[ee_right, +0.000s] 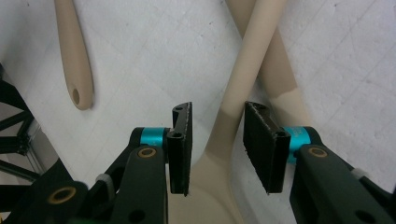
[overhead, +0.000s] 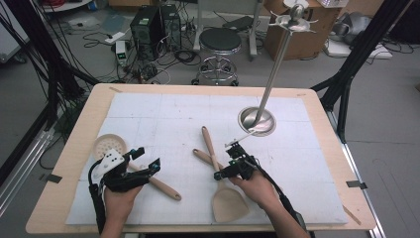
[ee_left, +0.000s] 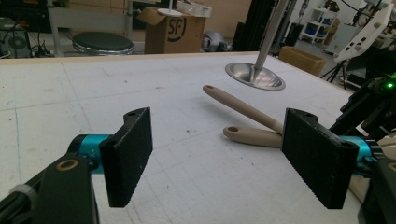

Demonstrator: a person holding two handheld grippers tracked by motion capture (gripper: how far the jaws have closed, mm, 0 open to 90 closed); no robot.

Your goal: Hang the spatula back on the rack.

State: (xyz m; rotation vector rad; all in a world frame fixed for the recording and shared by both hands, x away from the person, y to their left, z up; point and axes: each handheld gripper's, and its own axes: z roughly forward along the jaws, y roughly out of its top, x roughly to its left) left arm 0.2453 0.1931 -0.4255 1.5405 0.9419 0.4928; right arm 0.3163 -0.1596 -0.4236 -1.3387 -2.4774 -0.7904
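Two beige utensils lie crossed on the white mat (overhead: 163,119). A spatula (overhead: 229,203) has its handle (ee_right: 252,60) running over a second utensil's handle (overhead: 202,155). My right gripper (overhead: 224,161) (ee_right: 217,109) stands open astride the spatula's neck (ee_right: 223,135), with a gap at each pad. A skimmer (overhead: 108,145) with a round perforated head lies at the left. Its handle (overhead: 166,188) passes under my left gripper (overhead: 148,156) (ee_left: 217,135), which is open wide with nothing between its jaws. The left gripper view looks across at both crossed handles (ee_left: 243,109).
A tall metal utensil stand rises from a round steel base (overhead: 256,120) at the back right of the mat. The skimmer's handle end (ee_right: 74,70), with a hanging hole, lies left of my right gripper. Beyond the table stand a stool (overhead: 219,40), boxes and cables.
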